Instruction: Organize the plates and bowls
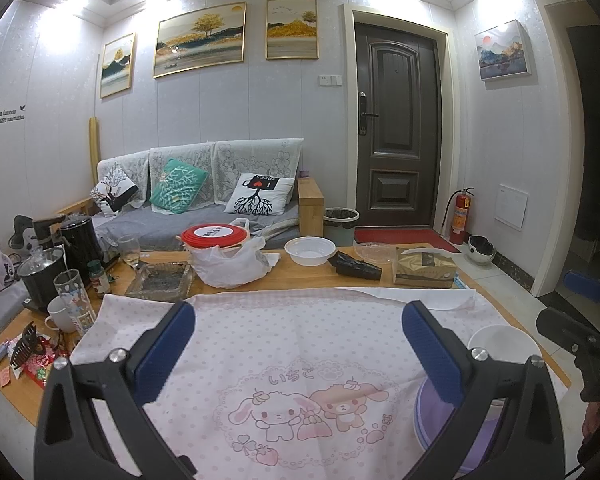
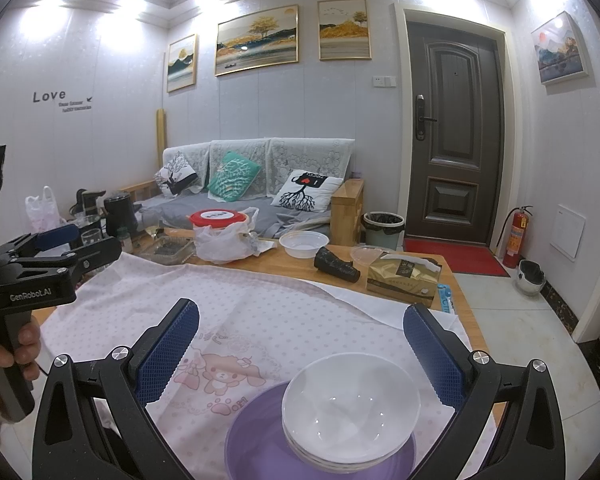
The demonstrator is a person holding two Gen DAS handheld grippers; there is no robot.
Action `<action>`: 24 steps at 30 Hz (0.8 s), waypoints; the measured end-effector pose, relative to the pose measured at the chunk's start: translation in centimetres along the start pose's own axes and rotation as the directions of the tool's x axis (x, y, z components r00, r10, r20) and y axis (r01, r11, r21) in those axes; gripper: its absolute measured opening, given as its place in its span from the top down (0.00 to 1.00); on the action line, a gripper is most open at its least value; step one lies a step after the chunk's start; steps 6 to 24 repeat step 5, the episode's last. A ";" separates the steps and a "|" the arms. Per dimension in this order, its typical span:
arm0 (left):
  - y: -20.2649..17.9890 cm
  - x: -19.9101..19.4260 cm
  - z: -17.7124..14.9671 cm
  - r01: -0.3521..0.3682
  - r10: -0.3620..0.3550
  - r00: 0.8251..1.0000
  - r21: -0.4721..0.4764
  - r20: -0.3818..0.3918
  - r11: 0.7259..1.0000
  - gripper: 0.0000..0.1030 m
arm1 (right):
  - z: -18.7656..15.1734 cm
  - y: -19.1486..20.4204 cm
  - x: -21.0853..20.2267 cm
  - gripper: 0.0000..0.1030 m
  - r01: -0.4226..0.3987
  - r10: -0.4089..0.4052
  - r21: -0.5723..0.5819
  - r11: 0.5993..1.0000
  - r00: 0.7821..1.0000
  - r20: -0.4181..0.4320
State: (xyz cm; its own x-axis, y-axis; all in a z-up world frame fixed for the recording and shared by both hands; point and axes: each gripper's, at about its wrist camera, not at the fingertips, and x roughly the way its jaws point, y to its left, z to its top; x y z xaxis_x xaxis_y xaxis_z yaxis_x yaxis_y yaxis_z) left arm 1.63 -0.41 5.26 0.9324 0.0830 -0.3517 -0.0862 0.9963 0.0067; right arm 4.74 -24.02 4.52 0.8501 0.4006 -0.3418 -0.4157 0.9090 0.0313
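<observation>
A stack of white bowls [image 2: 350,408] sits on a purple plate [image 2: 256,444] at the near right of a pink cartoon cloth [image 2: 260,320]. My right gripper [image 2: 300,344] is open and empty, a little above and behind the bowls. My left gripper [image 1: 298,340] is open and empty over the middle of the cloth [image 1: 280,344]. In the left wrist view the purple plate [image 1: 432,428] and the white bowls [image 1: 500,344] show at the right, partly hidden behind the right finger. The left gripper also shows in the right wrist view [image 2: 60,248], at the left.
Along the wooden table's far edge [image 2: 300,268] stand a white plastic bowl [image 2: 303,243], a red-lidded container [image 2: 219,219] in a plastic bag, a tissue box [image 2: 404,278], a black wrapper [image 2: 337,266], a glass tray [image 1: 158,278], cups and kettles [image 1: 76,240]. A sofa stands behind.
</observation>
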 end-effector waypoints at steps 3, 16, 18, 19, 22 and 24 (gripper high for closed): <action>0.0 -0.1 0.0 0.004 -0.004 1.000 0.006 0.002 1.000 0.00 | 0.0 0.0 0.0 0.01 0.000 0.000 0.001 1.000 1.000 0.000; -0.1 -0.2 0.1 -0.002 0.002 1.000 0.003 0.005 1.000 0.00 | 0.0 0.0 0.0 0.01 0.000 0.000 0.001 1.000 1.000 0.001; -0.1 -0.2 0.1 -0.002 0.002 1.000 0.003 0.005 1.000 0.00 | 0.0 0.0 0.0 0.01 0.000 0.000 0.001 1.000 1.000 0.001; -0.1 -0.2 0.1 -0.002 0.002 1.000 0.003 0.005 1.000 0.00 | 0.0 0.0 0.0 0.01 0.000 0.000 0.001 1.000 1.000 0.001; -0.1 -0.2 0.1 -0.002 0.002 1.000 0.003 0.005 1.000 0.00 | 0.0 0.0 0.0 0.01 0.000 0.000 0.001 1.000 1.000 0.001; -0.1 -0.2 0.1 -0.002 0.002 1.000 0.003 0.005 1.000 0.00 | 0.0 0.0 0.0 0.01 0.000 0.000 0.001 1.000 1.000 0.001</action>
